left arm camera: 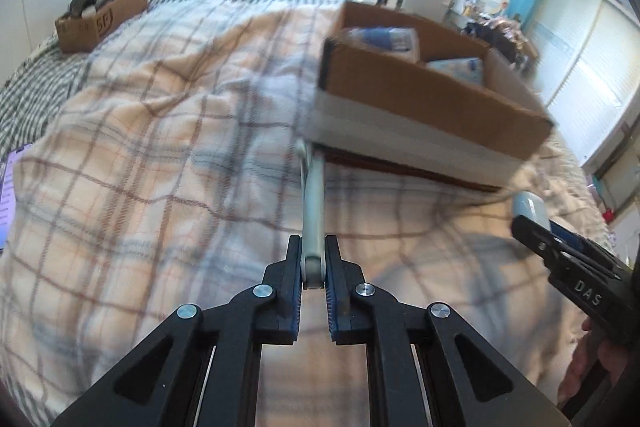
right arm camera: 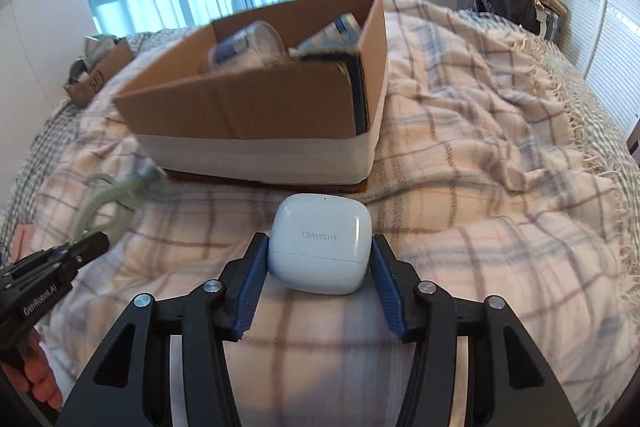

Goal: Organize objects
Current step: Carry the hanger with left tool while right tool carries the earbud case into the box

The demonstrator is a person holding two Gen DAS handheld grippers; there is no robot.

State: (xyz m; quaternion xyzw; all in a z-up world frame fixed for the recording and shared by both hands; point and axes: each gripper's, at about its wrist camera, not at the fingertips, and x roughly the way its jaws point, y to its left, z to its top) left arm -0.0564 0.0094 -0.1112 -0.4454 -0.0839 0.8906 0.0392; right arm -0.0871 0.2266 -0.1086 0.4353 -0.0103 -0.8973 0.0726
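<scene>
At the lower centre of the left wrist view, the left gripper [left arm camera: 313, 267] is clenched on a pale green strap-like band [left arm camera: 311, 215], which runs upward toward a large open cardboard box with a white lower band [left arm camera: 420, 95] in the upper right of the frame. The box rests on a bed covered by a cream plaid blanket [left arm camera: 160, 131]; blue-and-white packages lie inside it. A small cardboard box [left arm camera: 100, 17] sits at the upper left. In the right wrist view, the right gripper [right arm camera: 319, 259] at lower centre grasps a white rounded Huawei earbud case [right arm camera: 319, 247], both blue pads touching its sides, just in front of the large box.
</scene>
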